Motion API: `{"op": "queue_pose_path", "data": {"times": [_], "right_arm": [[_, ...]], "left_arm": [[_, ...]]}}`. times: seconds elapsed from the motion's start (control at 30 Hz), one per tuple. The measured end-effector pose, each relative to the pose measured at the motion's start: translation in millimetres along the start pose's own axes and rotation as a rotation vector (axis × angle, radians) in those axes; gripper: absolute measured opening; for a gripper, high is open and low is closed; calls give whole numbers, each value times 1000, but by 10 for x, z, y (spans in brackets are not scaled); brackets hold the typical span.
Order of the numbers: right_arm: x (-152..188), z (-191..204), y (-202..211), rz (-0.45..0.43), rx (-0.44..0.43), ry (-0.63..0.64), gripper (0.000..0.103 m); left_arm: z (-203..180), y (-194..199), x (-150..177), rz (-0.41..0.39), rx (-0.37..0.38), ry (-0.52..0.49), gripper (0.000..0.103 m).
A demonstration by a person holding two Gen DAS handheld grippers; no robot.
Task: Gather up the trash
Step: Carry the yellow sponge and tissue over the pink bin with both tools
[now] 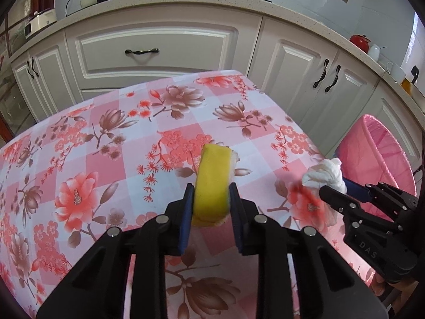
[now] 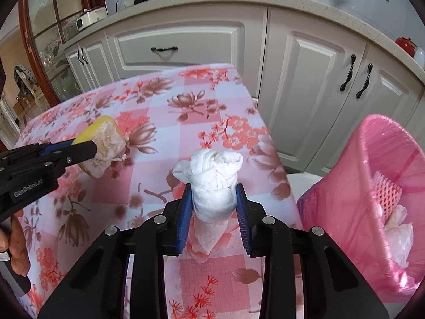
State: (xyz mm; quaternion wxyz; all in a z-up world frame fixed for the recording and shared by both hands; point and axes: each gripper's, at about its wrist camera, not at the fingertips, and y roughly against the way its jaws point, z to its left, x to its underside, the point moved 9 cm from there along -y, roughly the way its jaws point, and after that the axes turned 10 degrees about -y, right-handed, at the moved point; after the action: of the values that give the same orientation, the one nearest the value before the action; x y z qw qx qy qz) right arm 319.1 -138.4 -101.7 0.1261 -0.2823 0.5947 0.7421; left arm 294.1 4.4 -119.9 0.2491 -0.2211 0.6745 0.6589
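Above floral pink tablecloth (image 2: 212, 101), near its right edge: crumpled white paper towel wad (image 2: 215, 186) was clamped mid-body in right gripper (image 2: 214, 207). Likely light, soft, squashable; mid-wad hold suited it. Left: thick yellow pomelo peel chunk (image 1: 212, 183) was pinched in left gripper (image 1: 211, 207); springy, pithy, probably light. Far right, beside table: pink-lined waste bin (image 2: 372, 159) held other trash.

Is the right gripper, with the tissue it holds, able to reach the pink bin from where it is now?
Probably yes. The right gripper holds the white tissue wad near the table's right edge, and the pink bin stands open just beside that edge with nothing between them.
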Motion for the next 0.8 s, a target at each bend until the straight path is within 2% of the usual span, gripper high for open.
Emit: {"op": "queue_pose_path", "data": {"times": [0.33,0.6,0.8], "right_arm": [[-262,-149,479,-100,-18,-20,31],[-418,-513,846,-173,11,-59,31],[-496,-876,1047,-208,47,-96,31]], "left_arm": [[-181,299,-245,-62,-2,-29,25],[-603,518,-531,-127,44,-86,25],[-1078,578,-726,-155,104,-142,25]]}}
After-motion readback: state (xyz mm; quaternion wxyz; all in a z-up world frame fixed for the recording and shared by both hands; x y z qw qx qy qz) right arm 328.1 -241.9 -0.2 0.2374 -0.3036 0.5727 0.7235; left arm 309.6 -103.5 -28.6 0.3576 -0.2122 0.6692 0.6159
